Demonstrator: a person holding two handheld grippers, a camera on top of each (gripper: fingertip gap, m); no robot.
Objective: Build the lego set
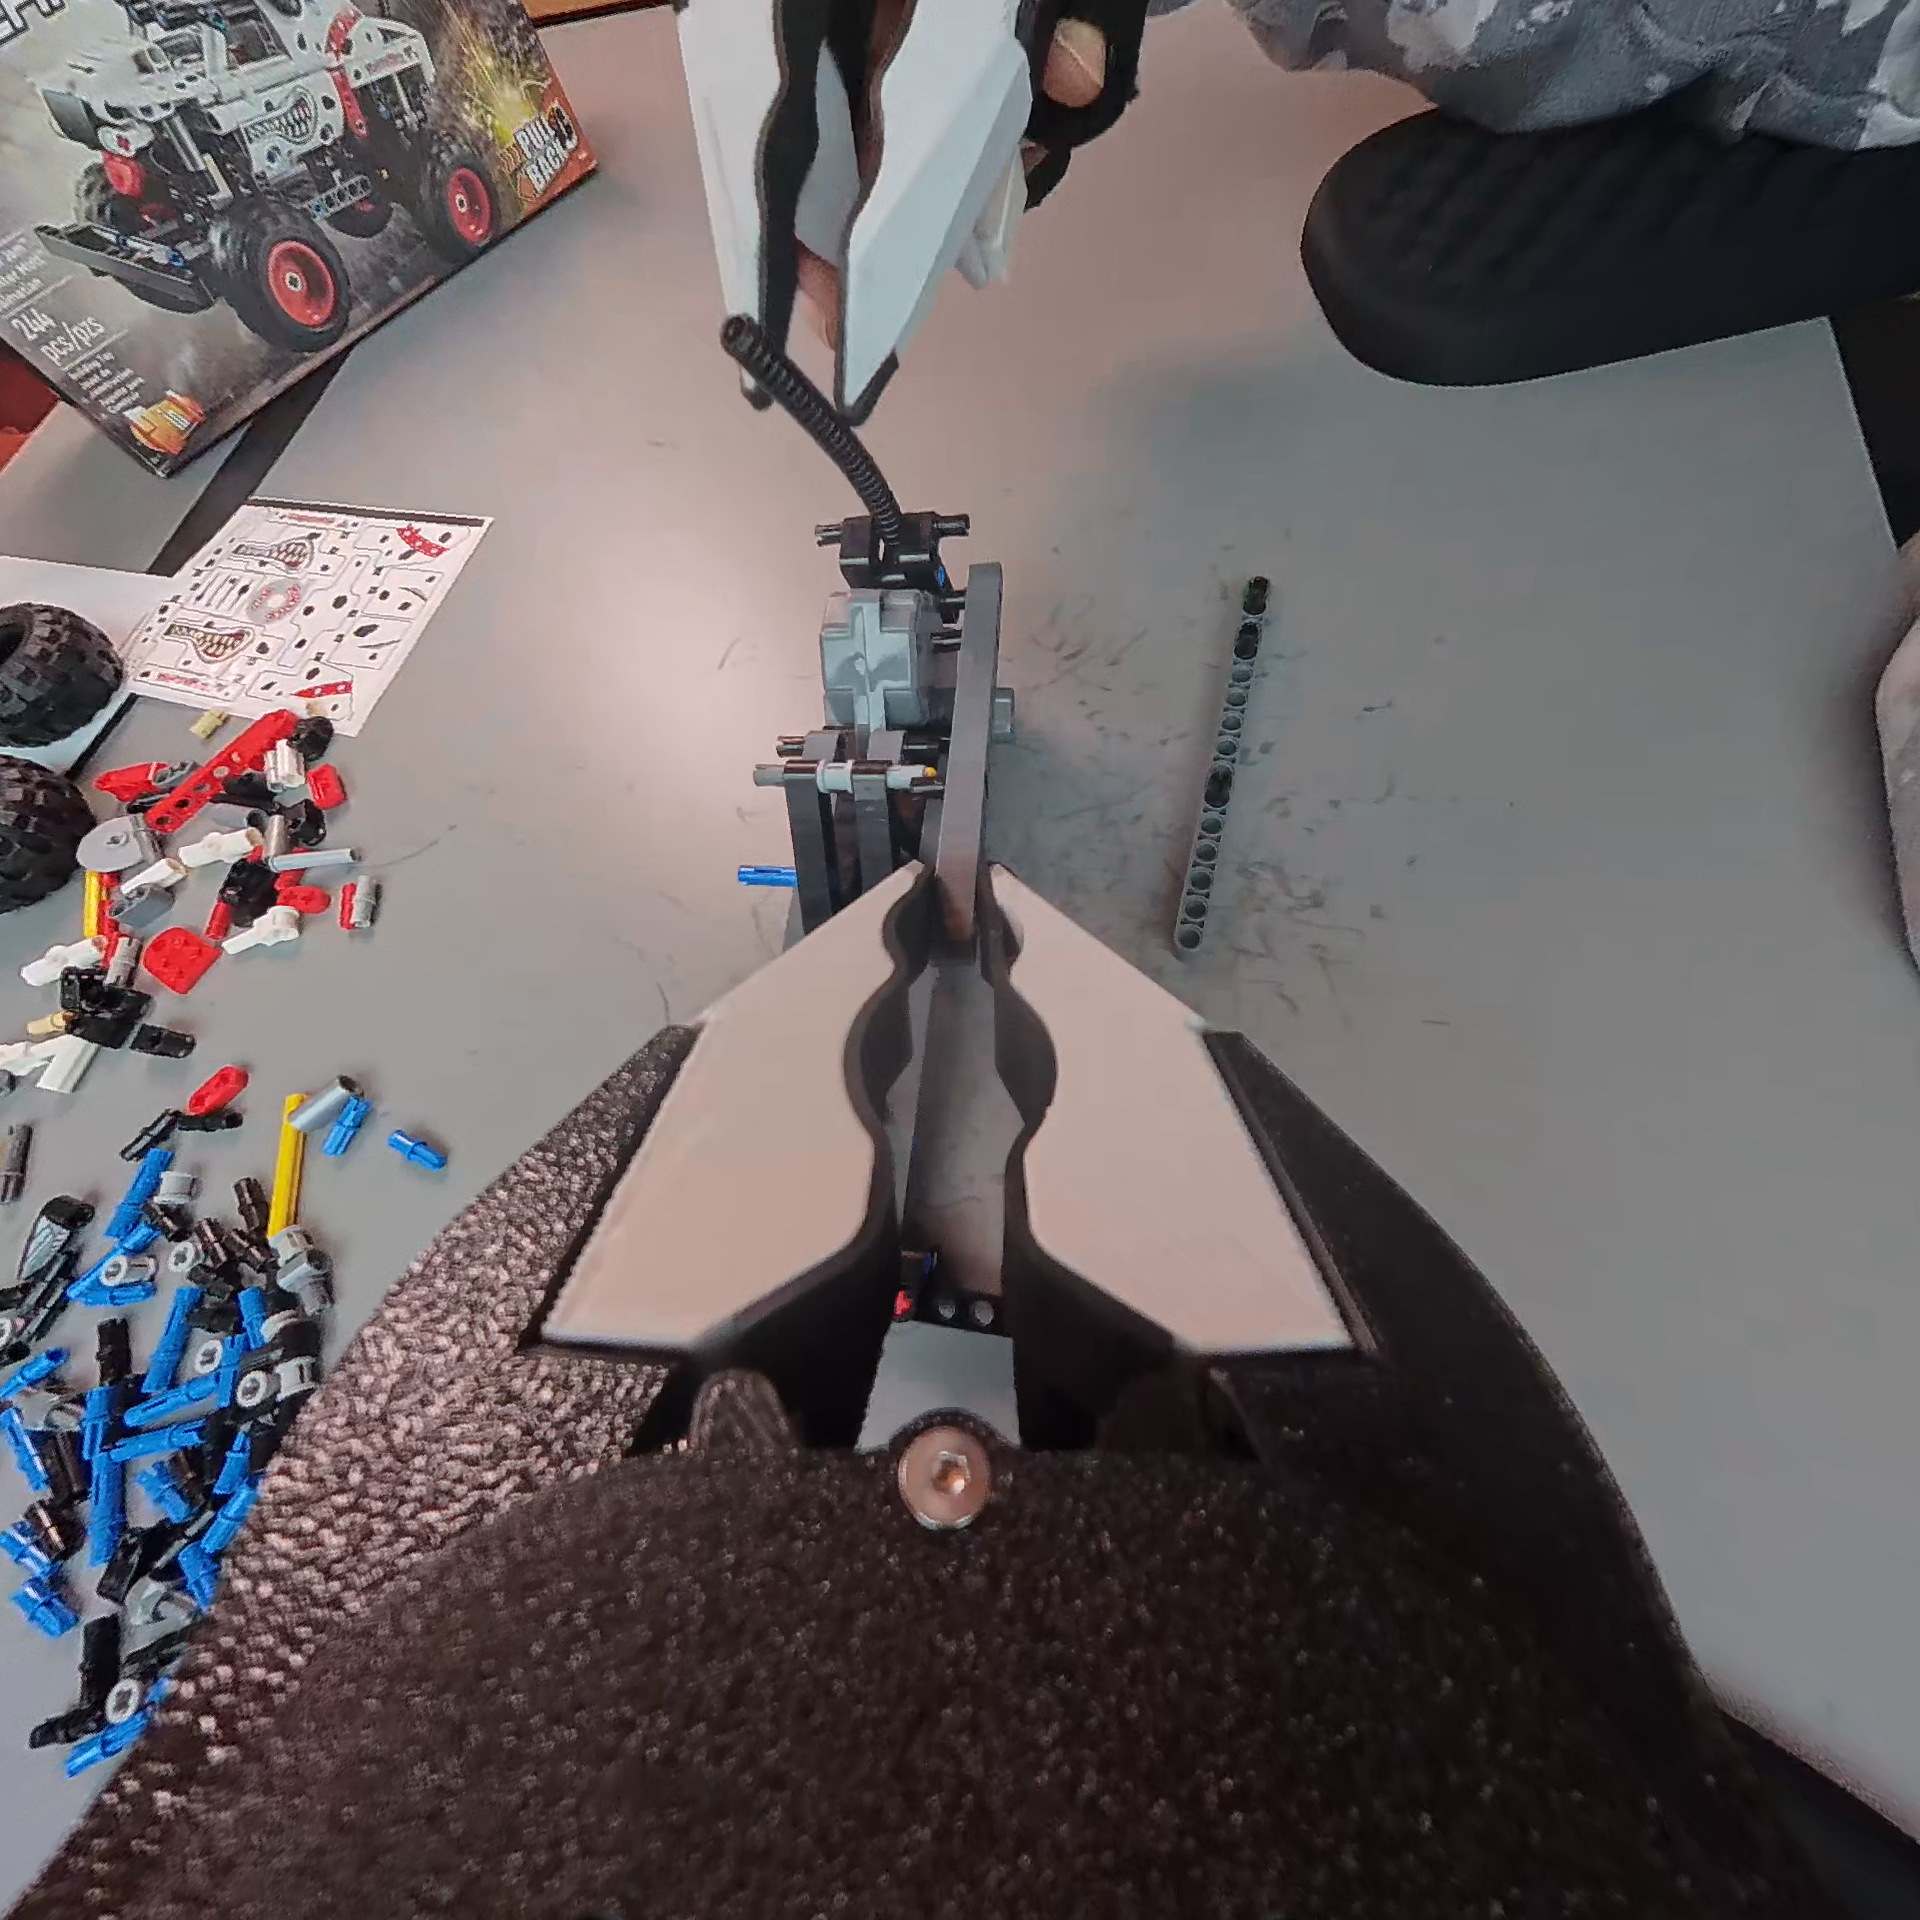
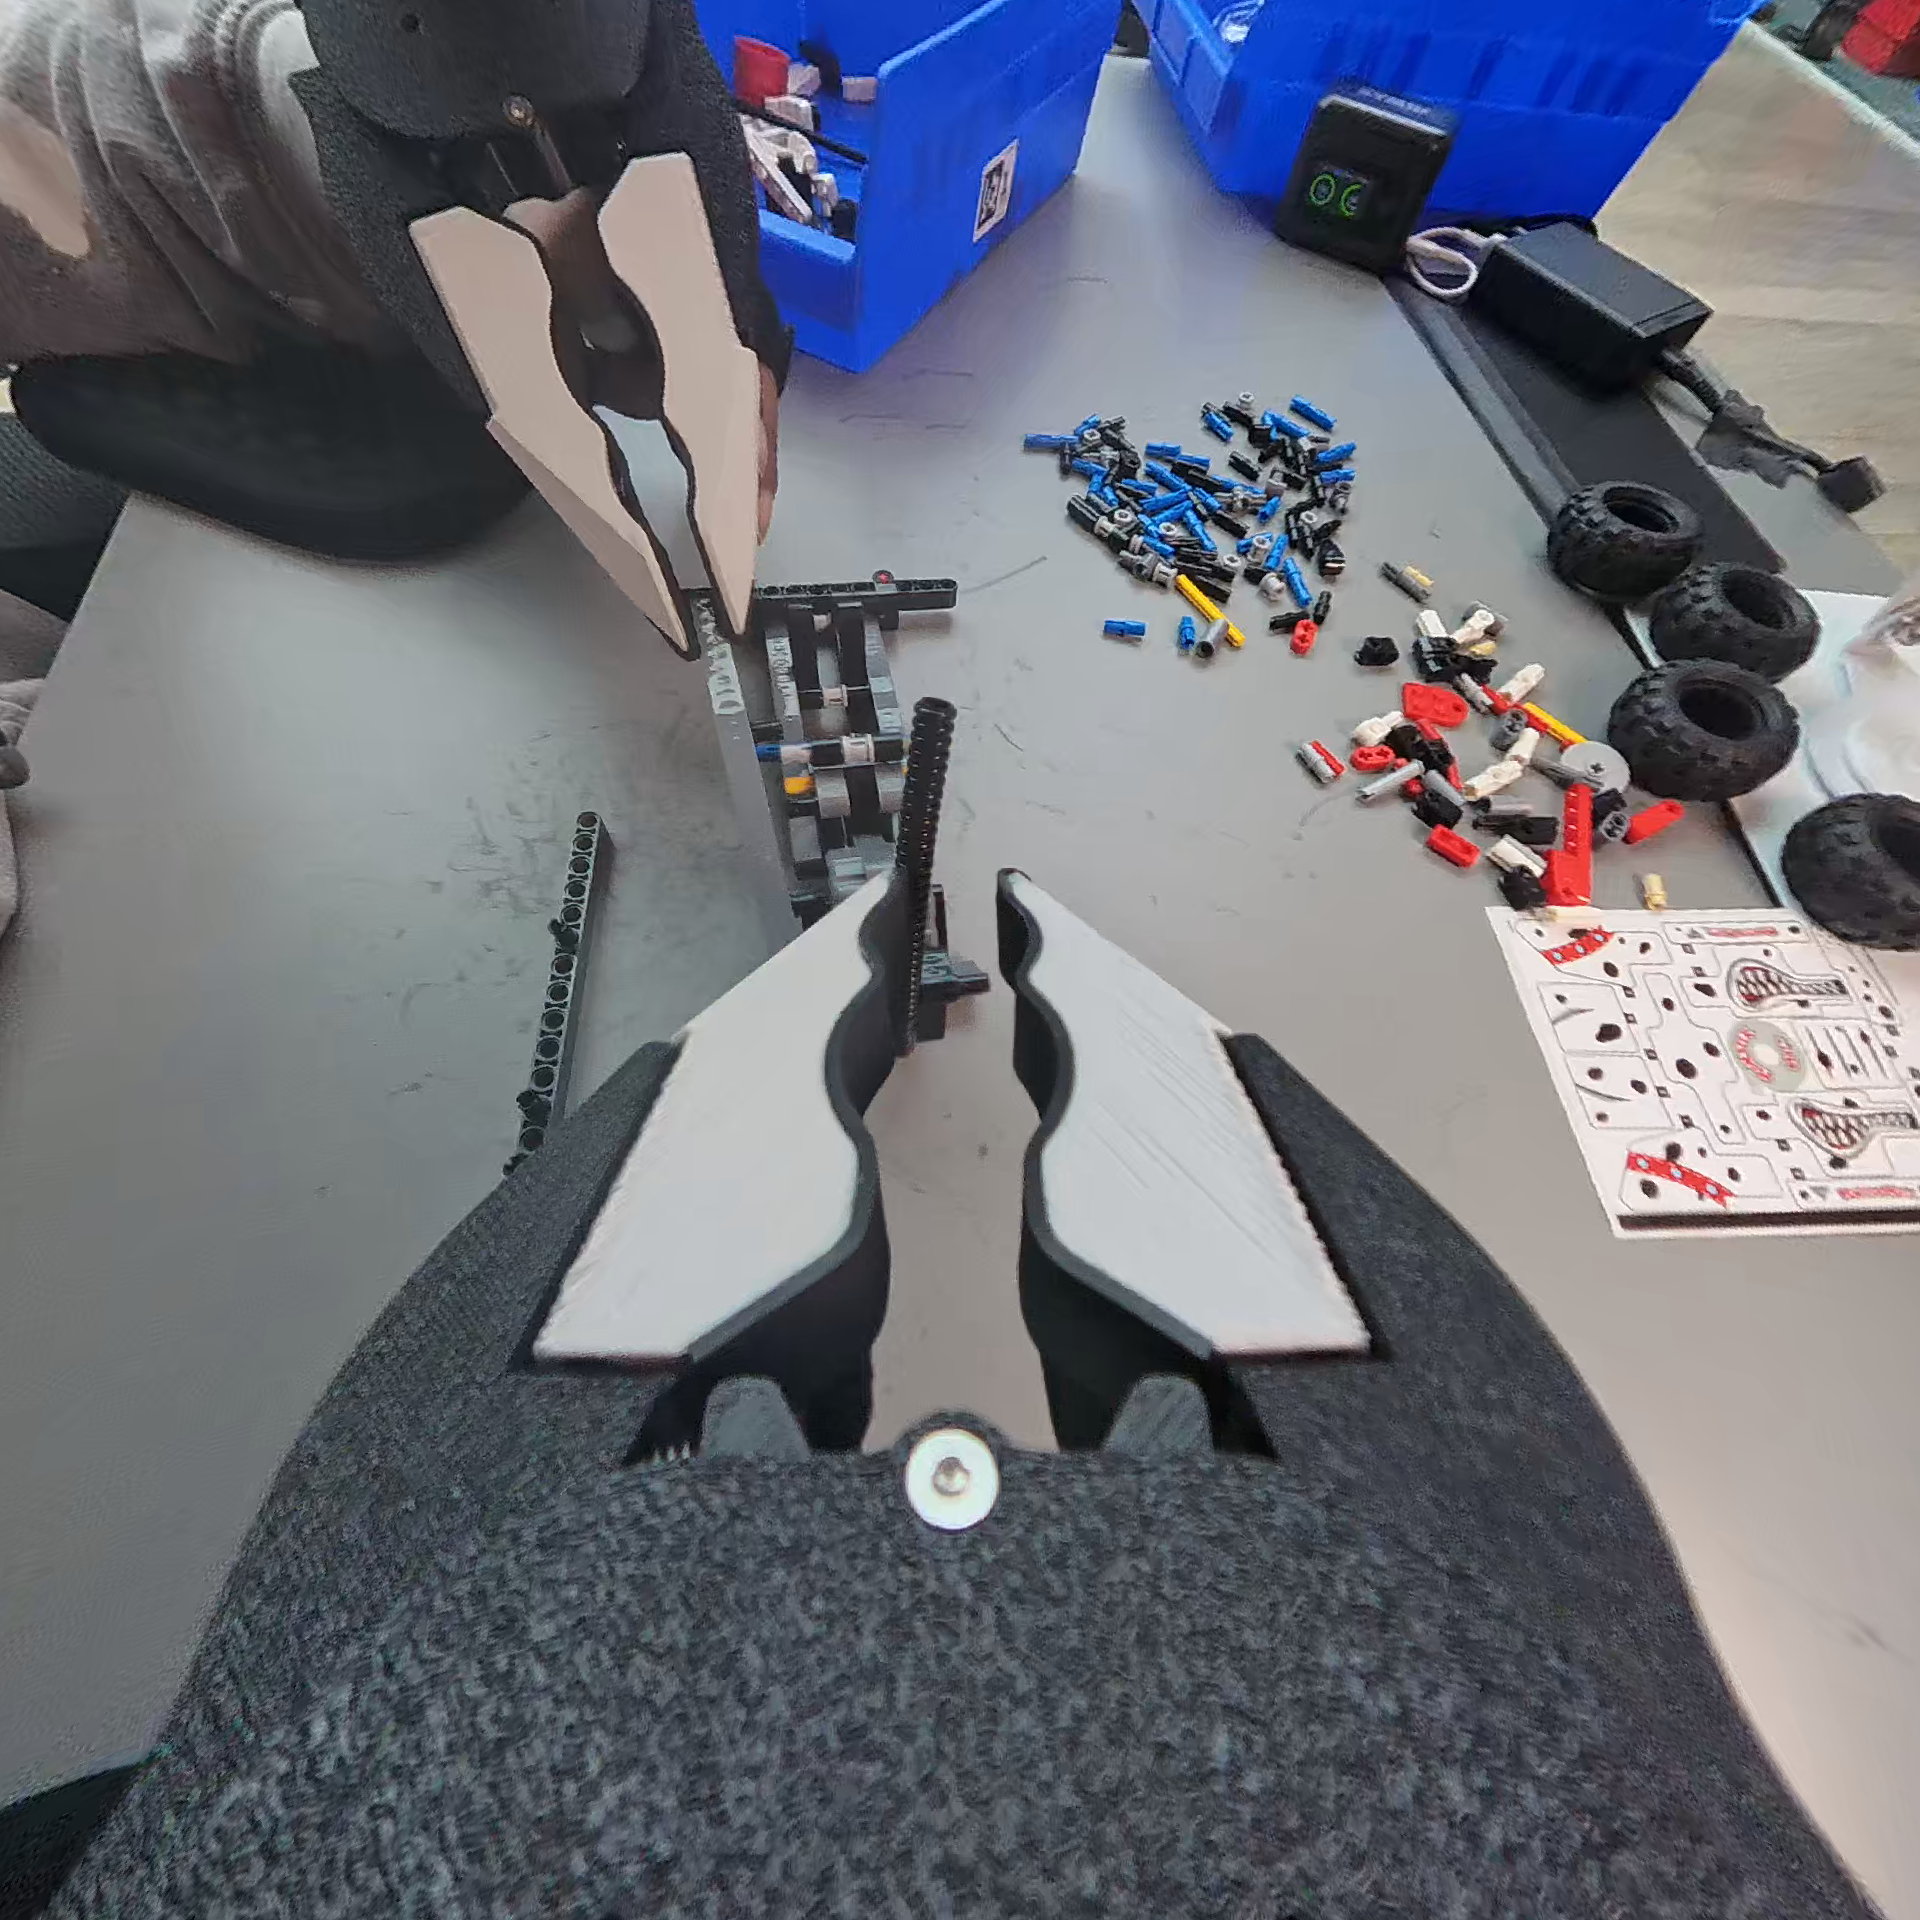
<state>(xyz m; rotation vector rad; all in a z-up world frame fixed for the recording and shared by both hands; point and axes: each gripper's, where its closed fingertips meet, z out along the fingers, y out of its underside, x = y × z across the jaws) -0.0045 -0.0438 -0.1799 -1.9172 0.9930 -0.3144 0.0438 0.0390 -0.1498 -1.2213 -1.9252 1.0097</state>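
The part-built chassis (image 1: 883,665) of grey and black beams lies on the grey table (image 1: 1507,1039). My left gripper (image 1: 956,894) is shut on its long dark grey side beam (image 1: 971,727). A black ribbed hose (image 1: 831,426) rises from the chassis's far end. In the right wrist view the chassis (image 2: 831,727) lies ahead, with the left gripper (image 2: 717,623) clamped on its far end. My right gripper (image 2: 948,883) is open. The hose (image 2: 925,810) stands upright against its left finger (image 2: 769,1091). The right gripper also shows in the left wrist view (image 1: 810,395), by the hose tip.
A loose long grey beam (image 1: 1221,769) lies right of the chassis. Piles of small pins and parts (image 2: 1205,509) (image 2: 1486,769), several black tyres (image 2: 1704,727), a sticker sheet (image 2: 1725,1070), the set's box (image 1: 260,208) and blue bins (image 2: 935,156) ring the work area. Some 11 cm of space lies between my two pairs of fingers.
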